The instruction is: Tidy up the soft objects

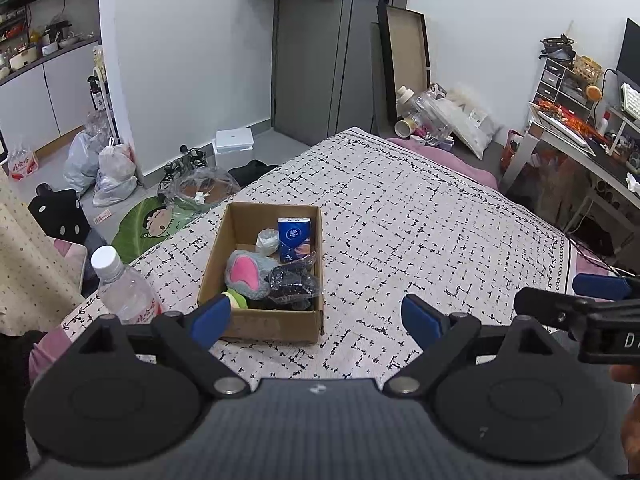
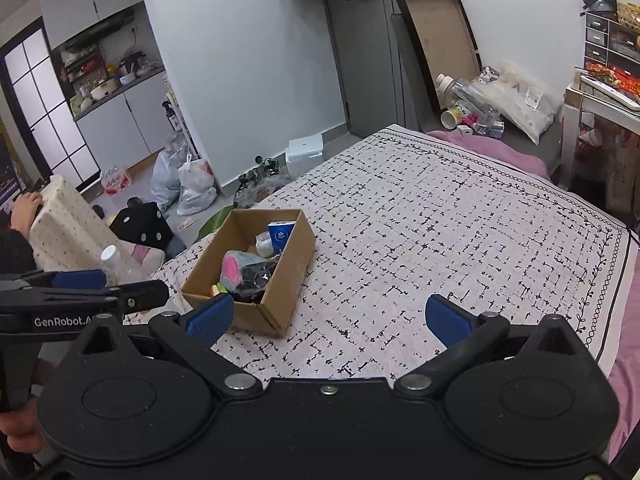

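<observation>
A brown cardboard box [image 1: 218, 250] [image 2: 294, 266] sits on the patterned bedspread [image 1: 420, 232] [image 2: 460, 232]. Inside it lie a grey and pink plush toy [image 1: 244, 274] [image 2: 232, 270], a blue tissue pack [image 1: 294, 238] [image 2: 280, 234], a dark item in clear wrap [image 1: 294, 282] [image 2: 256, 276], a small white bundle [image 1: 267, 242] and a yellow-green piece [image 1: 237, 299]. My left gripper [image 1: 316, 320] is open and empty, just in front of the box. My right gripper [image 2: 328, 318] is open and empty, to the right of the box.
A clear water bottle [image 1: 122, 284] [image 2: 114, 264] stands left of the box at the bed's edge. A dotted cream pillow [image 2: 66, 224] is held by a hand at the left. Bags [image 1: 108, 168] and clutter lie on the floor. A desk [image 1: 580, 140] stands right.
</observation>
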The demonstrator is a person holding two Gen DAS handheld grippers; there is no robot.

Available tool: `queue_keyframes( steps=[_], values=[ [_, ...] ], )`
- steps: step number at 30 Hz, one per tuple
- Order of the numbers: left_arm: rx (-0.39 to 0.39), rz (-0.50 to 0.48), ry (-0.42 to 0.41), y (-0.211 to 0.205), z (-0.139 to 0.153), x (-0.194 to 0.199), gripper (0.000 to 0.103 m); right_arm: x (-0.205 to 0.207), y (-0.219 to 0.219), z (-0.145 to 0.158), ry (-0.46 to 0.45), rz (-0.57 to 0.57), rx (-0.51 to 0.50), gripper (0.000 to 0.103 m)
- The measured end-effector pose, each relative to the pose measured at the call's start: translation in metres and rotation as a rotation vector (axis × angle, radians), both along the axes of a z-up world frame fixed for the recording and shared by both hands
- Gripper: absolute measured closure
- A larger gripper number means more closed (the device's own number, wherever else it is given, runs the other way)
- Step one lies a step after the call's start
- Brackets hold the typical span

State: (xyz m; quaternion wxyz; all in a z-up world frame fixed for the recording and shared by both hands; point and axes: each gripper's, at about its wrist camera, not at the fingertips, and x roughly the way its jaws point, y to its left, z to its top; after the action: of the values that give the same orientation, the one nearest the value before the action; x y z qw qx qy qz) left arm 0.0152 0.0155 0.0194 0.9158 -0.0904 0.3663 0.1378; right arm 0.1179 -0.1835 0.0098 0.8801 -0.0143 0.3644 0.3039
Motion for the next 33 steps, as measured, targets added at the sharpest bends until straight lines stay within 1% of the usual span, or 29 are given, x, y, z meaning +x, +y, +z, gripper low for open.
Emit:
queue_keyframes(
  steps=[10, 16, 19, 22, 25, 33],
  values=[
    [0.009, 0.002, -0.011, -0.0005, 0.0028, -0.0065, 0.012, -0.0057, 0.002, -0.0002, 0.012, 0.014, -0.01, 0.0],
    [0.004, 0.002, -0.011, 0.0008, 0.0024, -0.0068, 0.012, -0.0061, 0.0032, -0.0004, 0.014, 0.01, -0.011, 0.0],
    [-0.014, -0.005, -0.012, 0.0029, 0.0026, -0.007, 0.012, -0.0057, 0.0029, -0.0008, 0.017, 0.008, -0.008, 0.0],
    [-0.009, -0.008, -0.009, 0.0033, 0.0031, -0.0065, 0.012, -0.0051, 0.0026, -0.0015, 0.019, 0.007, -0.008, 0.0],
    [-0.024, -0.009, -0.016, 0.0049, 0.0041, -0.0074, 0.012, -0.0044, 0.0026, -0.002, 0.02, 0.006, -0.011, 0.0],
    [-0.017, -0.002, -0.017, 0.0046, 0.0041, -0.0074, 0.012, -0.0042, 0.0034, -0.0031, 0.027, 0.005, -0.01, 0.0]
  ],
)
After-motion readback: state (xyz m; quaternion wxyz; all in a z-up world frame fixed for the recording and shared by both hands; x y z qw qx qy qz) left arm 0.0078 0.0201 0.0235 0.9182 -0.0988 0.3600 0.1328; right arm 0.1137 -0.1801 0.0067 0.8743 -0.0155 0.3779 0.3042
